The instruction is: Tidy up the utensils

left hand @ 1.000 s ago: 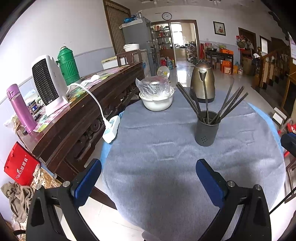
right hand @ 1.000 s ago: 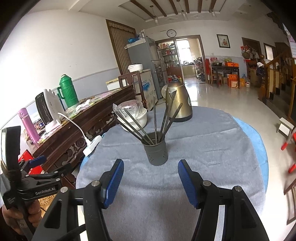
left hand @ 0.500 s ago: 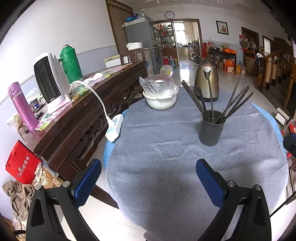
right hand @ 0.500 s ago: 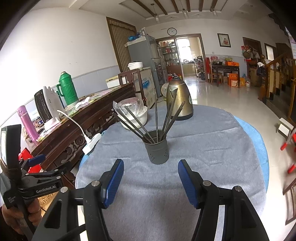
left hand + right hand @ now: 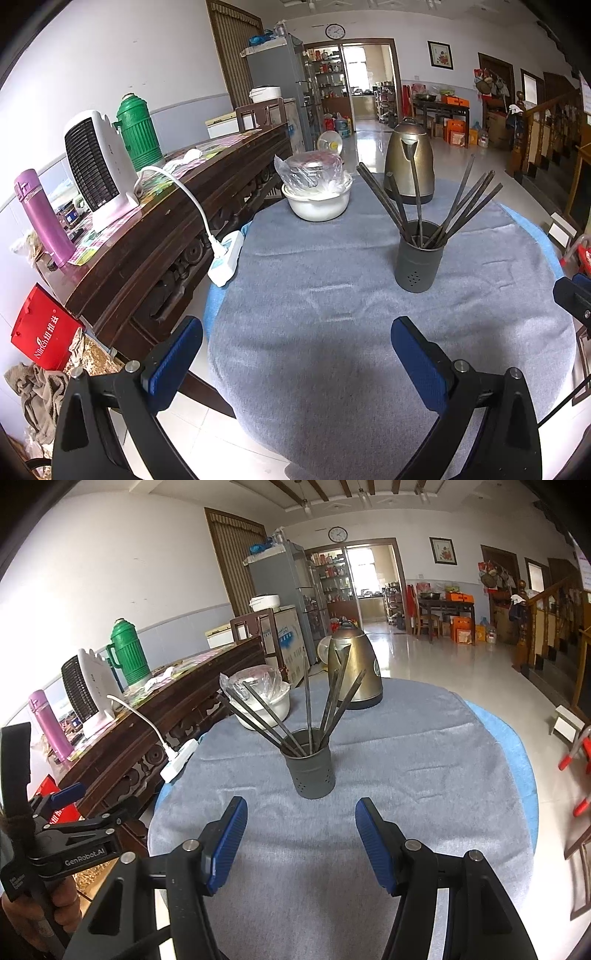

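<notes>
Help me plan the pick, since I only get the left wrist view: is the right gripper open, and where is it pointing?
Observer: The right gripper is open and empty, its jaws spread wide.
Operator: Is it lined up with the holder?
Observer: Yes. In the right wrist view the dark holder stands on the grey cloth just ahead, centred between the gripper's fingers and not touching them.
Operator: Anything beside it?
Observer: The left gripper shows low on its left side, held by a bare hand.
</notes>
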Demonstrator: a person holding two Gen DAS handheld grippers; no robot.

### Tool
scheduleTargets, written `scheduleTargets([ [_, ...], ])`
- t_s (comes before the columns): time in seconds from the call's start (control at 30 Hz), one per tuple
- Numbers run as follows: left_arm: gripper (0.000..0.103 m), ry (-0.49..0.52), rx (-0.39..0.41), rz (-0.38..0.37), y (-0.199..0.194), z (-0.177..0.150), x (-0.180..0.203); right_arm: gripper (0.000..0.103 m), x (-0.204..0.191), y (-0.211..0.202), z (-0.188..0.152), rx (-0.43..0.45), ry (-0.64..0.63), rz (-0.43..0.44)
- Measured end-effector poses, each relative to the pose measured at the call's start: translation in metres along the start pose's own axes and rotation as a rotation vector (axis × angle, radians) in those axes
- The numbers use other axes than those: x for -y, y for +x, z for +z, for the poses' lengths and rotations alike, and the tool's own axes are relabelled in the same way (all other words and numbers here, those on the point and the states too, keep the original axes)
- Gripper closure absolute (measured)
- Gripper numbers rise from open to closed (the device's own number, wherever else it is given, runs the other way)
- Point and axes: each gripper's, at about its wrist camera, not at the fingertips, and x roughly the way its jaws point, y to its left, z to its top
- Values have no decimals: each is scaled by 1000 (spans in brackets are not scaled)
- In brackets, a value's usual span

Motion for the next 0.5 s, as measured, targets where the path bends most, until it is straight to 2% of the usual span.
scheduleTargets([
  [0.5, 1, 7, -15, -3, 14, -1, -1, 38, -4, 14, 0, -26, 2, -14],
])
